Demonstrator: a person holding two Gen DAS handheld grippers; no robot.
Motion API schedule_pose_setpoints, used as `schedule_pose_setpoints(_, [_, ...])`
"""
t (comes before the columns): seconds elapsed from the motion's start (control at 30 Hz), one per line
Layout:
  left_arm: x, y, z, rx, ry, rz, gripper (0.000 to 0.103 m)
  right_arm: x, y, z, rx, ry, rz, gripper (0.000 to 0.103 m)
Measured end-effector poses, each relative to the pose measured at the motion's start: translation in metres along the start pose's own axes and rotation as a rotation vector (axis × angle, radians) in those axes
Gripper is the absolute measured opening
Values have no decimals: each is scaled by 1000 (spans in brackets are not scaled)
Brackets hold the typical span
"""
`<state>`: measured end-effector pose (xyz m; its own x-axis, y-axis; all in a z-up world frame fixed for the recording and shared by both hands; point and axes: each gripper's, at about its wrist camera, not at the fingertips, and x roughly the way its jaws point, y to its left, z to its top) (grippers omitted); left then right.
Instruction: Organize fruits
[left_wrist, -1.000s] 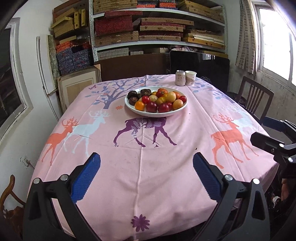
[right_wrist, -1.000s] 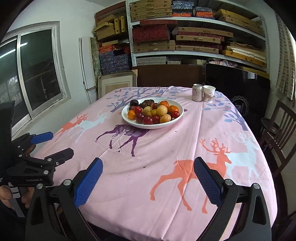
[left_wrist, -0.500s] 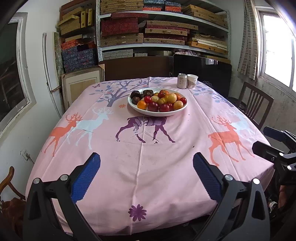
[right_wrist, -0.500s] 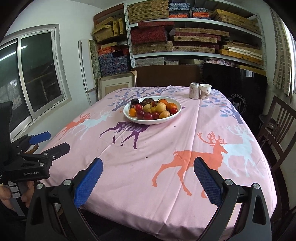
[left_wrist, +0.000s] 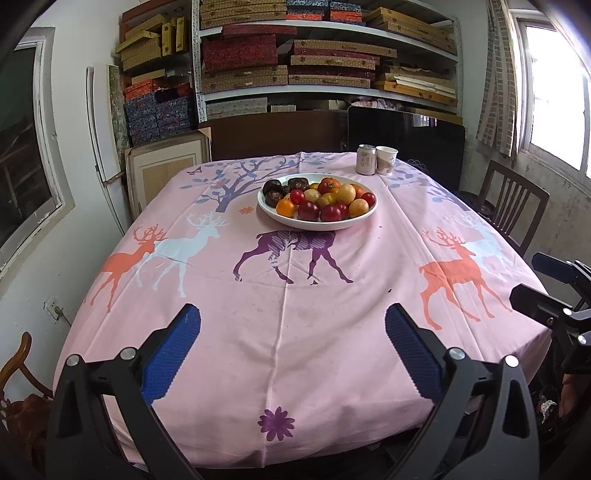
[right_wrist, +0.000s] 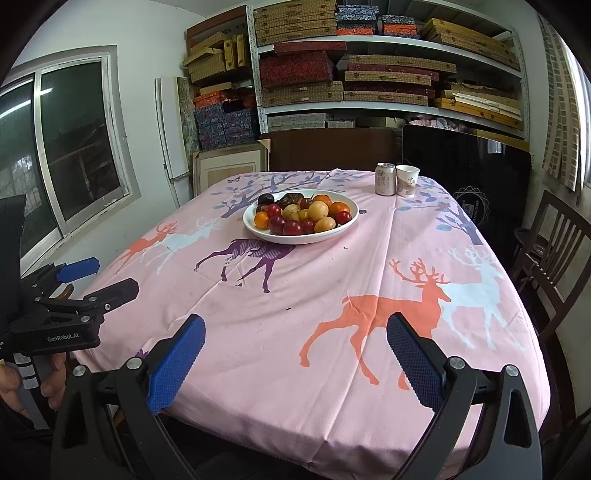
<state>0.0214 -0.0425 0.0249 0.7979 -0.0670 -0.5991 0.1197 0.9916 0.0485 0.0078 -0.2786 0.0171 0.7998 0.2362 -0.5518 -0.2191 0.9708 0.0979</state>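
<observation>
Fruits (left_wrist: 319, 199) are heaped in a white bowl (left_wrist: 317, 223) on the far half of the table, upper centre of both wrist views. Red, orange, yellow and dark pieces are mixed together with no visible grouping; none is seen loose on the pink deer-print cloth (left_wrist: 288, 306). This arrangement fits either a sorting yet to be made or a gathering already completed, and neither is settled by the views.

The left gripper (left_wrist: 291, 332) is held over the near table edge, fingers spread wide, nothing between them. The right gripper (right_wrist: 295, 336) is held likewise, wide apart and empty.

Both grippers are well apart from the bowl, which lies straight ahead and slightly above centre in the left view, and ahead and left of centre in the right view. Neither gripper is clearly nearer. The round bowl offers no long axis.

A can (left_wrist: 366, 159) and a paper cup (left_wrist: 386, 160) stand touching, beyond the bowl, upper right.
</observation>
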Motion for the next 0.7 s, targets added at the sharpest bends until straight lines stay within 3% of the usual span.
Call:
schedule_pose_setpoints(0.33, [-5,-5,0,30,-40,32,98,1,1,-1,-4,1,-4,99])
schedule_pose_setpoints(0.7, [-4,3,5,-18,-25,28,98,2,0,-2,-1,4,-4,99])
